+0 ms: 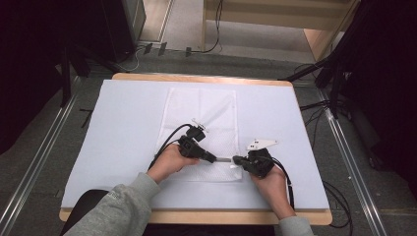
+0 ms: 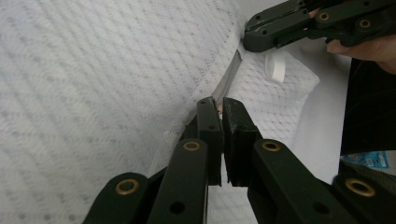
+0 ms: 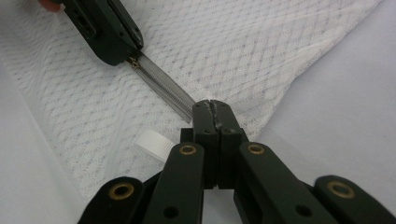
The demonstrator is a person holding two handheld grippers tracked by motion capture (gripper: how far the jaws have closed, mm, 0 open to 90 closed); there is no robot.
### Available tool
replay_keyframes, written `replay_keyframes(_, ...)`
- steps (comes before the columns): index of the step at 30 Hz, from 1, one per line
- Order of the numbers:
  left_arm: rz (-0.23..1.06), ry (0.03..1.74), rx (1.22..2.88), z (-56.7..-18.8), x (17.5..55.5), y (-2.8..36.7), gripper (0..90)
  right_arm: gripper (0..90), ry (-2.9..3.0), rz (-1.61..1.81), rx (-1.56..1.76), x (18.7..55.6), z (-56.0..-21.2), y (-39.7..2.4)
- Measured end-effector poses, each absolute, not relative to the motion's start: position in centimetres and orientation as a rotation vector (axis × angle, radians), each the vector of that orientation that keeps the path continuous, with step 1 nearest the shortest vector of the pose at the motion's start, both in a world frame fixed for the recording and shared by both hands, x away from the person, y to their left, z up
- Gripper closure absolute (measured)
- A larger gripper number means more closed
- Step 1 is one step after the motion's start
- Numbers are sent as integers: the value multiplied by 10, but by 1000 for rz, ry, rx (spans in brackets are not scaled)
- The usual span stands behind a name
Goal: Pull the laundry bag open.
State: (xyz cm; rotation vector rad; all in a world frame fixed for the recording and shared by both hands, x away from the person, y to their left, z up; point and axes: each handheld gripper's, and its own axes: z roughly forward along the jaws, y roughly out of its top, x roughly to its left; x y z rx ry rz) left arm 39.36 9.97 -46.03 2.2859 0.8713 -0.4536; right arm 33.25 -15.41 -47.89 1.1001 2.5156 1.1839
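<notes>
A white mesh bag (image 1: 201,115) lies flat on the pale sheet (image 1: 123,123); a grey zipper (image 1: 224,159) runs along its near edge. My left gripper (image 1: 215,158) comes in from the left and is shut on the zipper's small brass pull (image 3: 135,62). In its own view its jaws (image 2: 219,105) pinch together with the zipper (image 2: 229,77) running away from them. My right gripper (image 1: 236,159) faces it from the right, shut on the zipper's end (image 3: 189,112), its tips (image 3: 212,106) pressed together. A white ribbed tab (image 3: 154,143) sticks out of the bag beside that end.
The sheet covers a wooden table (image 1: 196,77) with bare sheet left, right and behind the bag. Cables (image 1: 319,105) and metal rails (image 1: 344,147) run on the floor around it. A dark chair back (image 1: 83,206) sits at the near left corner.
</notes>
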Motion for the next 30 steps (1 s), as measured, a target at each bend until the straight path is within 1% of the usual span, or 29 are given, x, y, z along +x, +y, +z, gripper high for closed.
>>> replay_keyframes(19, -449, 884, 2288, -456, 396, 114, 881, 900, 2519, 1181, 1117, 332, -478, -155)
replay_keyframes(24, -457, 883, 2268, -453, 396, 119, 881, 900, 2520, 1185, 1119, 332, -479, -155)
replay_keyframes(29, -442, 879, 2286, -453, 396, 120, 881, 900, 2520, 1183, 1119, 332, -478, -155)
replay_keyframes(30, -458, 877, 2277, -453, 396, 121, 881, 900, 2520, 1184, 1119, 332, -479, -155)
